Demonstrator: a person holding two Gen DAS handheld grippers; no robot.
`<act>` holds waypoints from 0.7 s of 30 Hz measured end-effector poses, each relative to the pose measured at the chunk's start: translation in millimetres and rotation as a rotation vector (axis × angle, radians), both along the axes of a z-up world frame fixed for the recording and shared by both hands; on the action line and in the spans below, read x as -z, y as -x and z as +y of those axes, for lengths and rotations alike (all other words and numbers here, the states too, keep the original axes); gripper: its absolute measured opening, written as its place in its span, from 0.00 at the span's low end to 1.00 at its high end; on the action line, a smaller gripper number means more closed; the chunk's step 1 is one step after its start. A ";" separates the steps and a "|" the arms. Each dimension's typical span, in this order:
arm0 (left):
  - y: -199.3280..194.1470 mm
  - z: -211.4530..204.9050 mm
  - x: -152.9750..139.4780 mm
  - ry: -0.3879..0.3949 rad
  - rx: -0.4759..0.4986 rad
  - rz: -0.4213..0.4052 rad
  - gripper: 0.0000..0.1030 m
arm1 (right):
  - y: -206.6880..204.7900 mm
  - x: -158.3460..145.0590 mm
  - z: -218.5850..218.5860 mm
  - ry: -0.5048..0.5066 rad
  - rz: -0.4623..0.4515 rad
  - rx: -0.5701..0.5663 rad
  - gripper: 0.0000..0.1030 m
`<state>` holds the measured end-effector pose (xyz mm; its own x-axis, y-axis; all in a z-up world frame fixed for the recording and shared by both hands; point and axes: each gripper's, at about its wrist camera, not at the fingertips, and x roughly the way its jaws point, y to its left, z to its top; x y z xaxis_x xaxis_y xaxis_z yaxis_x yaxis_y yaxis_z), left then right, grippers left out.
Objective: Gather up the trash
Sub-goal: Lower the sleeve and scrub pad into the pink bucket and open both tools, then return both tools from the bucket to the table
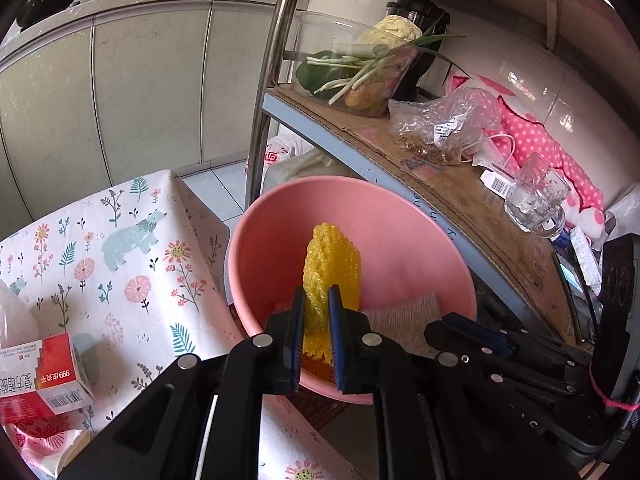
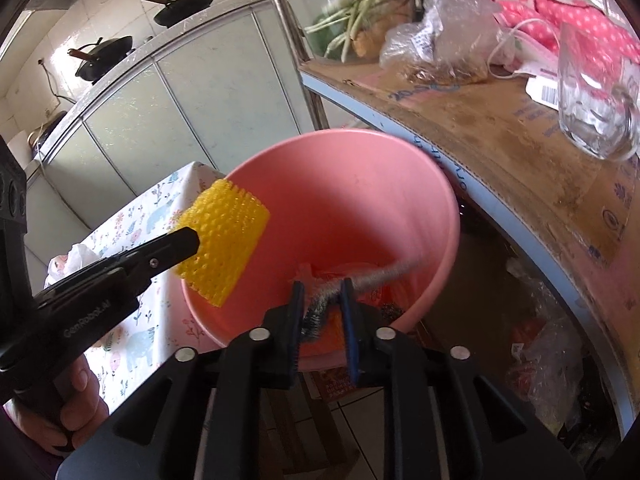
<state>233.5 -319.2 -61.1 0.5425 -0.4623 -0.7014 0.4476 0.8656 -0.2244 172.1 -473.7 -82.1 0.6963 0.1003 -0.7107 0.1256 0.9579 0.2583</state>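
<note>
My left gripper [image 1: 317, 300] is shut on a yellow foam fruit net [image 1: 330, 272] and holds it over the near-left rim of a pink bin [image 1: 400, 220]. From the right wrist view the net [image 2: 222, 240] hangs at the bin's left rim [image 2: 440, 184], with the left gripper [image 2: 188, 244] coming in from the left. My right gripper [image 2: 322, 292] is shut on a grey wiry strip [image 2: 384, 274] that reaches into the bin. Orange and clear trash [image 2: 340, 272] lies at the bin's bottom. The right gripper [image 1: 452, 322] shows in the left wrist view beside the strip [image 1: 404, 314].
A table with a floral cloth [image 1: 120, 272] stands left of the bin, with a red-and-white box [image 1: 44, 380] on it. A cardboard-covered shelf [image 1: 460, 184] on the right holds a plastic bag [image 1: 444, 120], a glass mug [image 1: 536, 200] and vegetables. A steel post [image 1: 272, 80] rises behind the bin.
</note>
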 end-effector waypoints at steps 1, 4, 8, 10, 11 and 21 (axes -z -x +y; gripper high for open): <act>-0.3 0.1 0.1 -0.001 -0.003 0.005 0.20 | 0.2 0.3 -0.2 -0.002 0.000 -0.001 0.20; -0.8 1.9 -1.4 0.006 -0.011 0.015 0.27 | 1.3 -1.2 2.5 0.011 -0.002 -0.003 0.21; 3.3 2.8 -6.3 -0.001 -0.013 0.002 0.34 | 4.0 -6.3 5.4 0.015 -0.015 -0.007 0.28; 6.3 3.3 -9.0 -0.007 -0.014 -0.003 0.36 | 6.6 -8.8 5.7 0.013 -0.024 -0.008 0.29; 7.9 3.7 -10.4 -0.007 -0.014 -0.004 0.37 | 8.5 -10.1 5.1 0.012 -0.027 -0.008 0.30; 33.6 11.5 -32.8 0.001 -0.015 -0.046 0.39 | 26.2 -22.5 14.3 0.029 -0.053 -0.034 0.30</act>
<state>199.8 -307.7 -28.3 0.5813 -0.4545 -0.6750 0.4441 0.8722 -0.2049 145.9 -459.4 -59.6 0.7293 0.1045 -0.6762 0.0794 0.9686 0.2354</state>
